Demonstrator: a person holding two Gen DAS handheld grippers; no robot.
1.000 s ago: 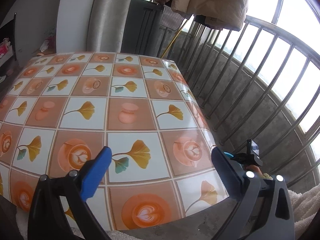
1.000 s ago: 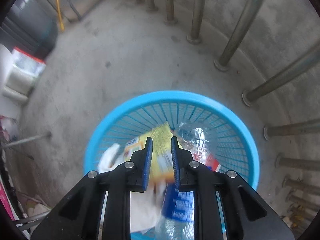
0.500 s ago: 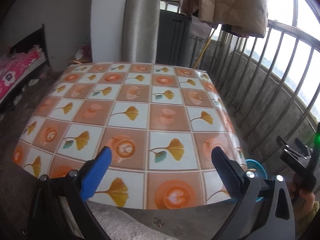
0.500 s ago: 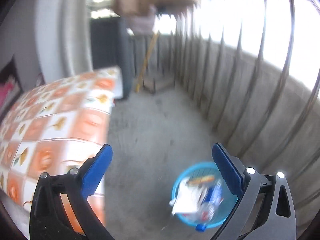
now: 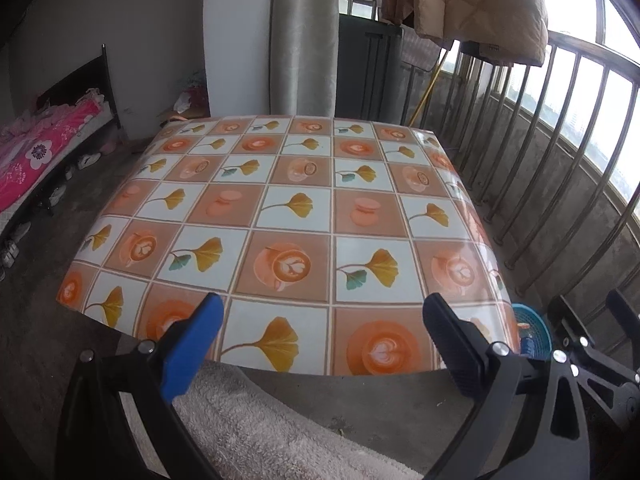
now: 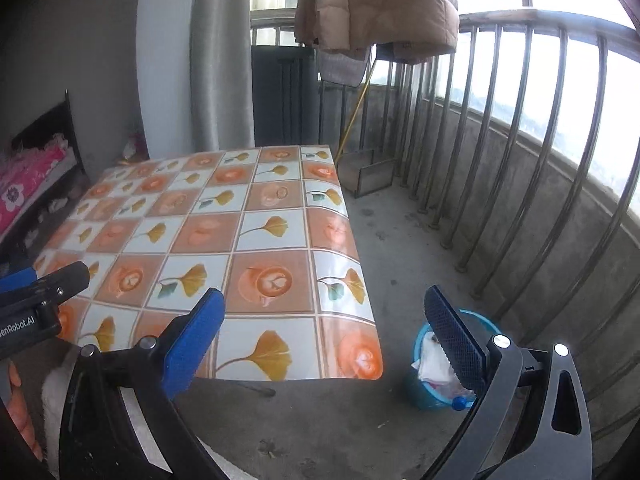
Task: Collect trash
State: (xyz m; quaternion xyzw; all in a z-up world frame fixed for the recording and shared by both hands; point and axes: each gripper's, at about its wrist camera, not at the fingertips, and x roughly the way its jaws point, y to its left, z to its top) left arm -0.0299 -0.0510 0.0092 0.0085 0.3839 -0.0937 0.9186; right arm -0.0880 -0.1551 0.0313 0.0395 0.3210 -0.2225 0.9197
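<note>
Right wrist view: right gripper [image 6: 320, 336] jaws wide apart, empty.

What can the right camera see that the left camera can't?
Only the right view shows the white paper and the bottle cap inside the bin, plus the dustpan on the floor past the table. Only the left view shows the shoes lined up under the bed. Both show the table, the jacket hanging on the railing, the pink bed, and an open, empty tool: left tool, right tool.
</note>
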